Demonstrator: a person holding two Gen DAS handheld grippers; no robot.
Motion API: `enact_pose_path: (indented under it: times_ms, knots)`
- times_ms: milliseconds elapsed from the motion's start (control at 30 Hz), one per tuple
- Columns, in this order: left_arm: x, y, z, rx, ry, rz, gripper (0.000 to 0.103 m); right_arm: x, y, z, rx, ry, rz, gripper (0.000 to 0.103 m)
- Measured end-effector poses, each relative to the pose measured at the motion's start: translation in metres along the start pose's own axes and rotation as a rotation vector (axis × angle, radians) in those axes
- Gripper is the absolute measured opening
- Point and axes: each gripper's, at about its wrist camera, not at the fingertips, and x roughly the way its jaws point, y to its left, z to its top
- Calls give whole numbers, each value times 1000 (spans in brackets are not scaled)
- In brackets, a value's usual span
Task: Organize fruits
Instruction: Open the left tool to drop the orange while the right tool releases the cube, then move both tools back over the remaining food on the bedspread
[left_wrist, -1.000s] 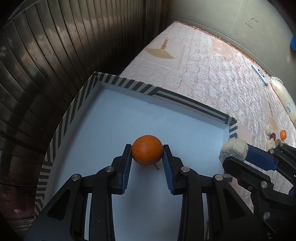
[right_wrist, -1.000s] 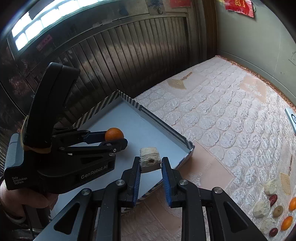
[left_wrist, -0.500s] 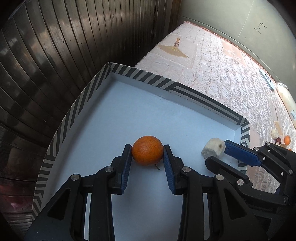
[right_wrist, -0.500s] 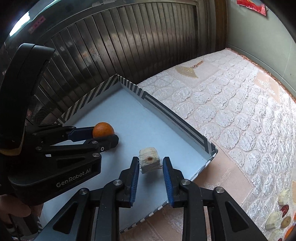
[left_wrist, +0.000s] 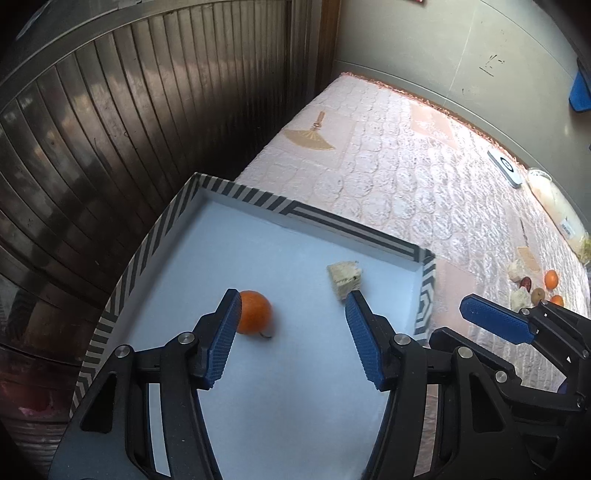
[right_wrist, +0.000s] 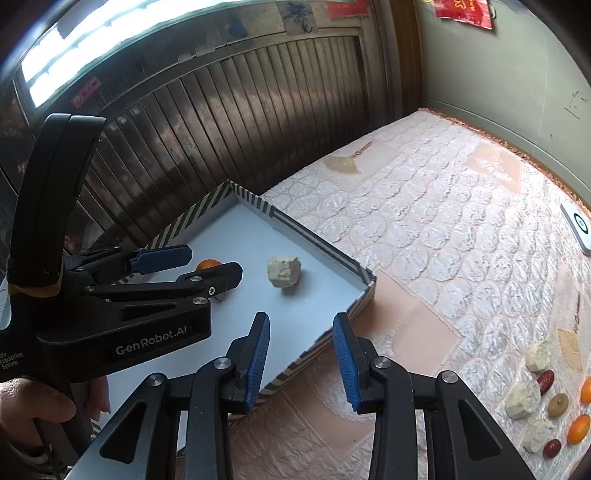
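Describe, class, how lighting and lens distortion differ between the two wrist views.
Left wrist view: dim, with dark vignetted corners, the striped tray rim bowed. Right wrist view: a blown-out bright window at top left, wall slats curved by the fisheye.

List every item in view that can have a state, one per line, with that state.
left gripper: jaws opening, nothing gripped
right gripper: jaws opening, empty
orange: released, resting in tray
pale chunk: released, resting in tray
striped tray: holds two items
remaining fruits: outside the tray, on the mat
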Motion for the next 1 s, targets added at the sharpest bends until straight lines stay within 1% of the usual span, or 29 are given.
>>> enact_pose_path:
  times_ms: [267,467,800,1000]
  knots:
    - [-12,-61,0,88,-16,-70,59,-47,-36,-23,96,-64,-80,34]
    - [-9,-108,-2,164,-9,-129,59,-78,-69,-50,167,-81,-158,34]
    - [-4,-177,-15,270,44,-226,59,-125,-124,-104,303,-86,-275,36]
    - [5,-206,-24,309,84,-263,59,-144,-151,-138,381,-74,-325,36]
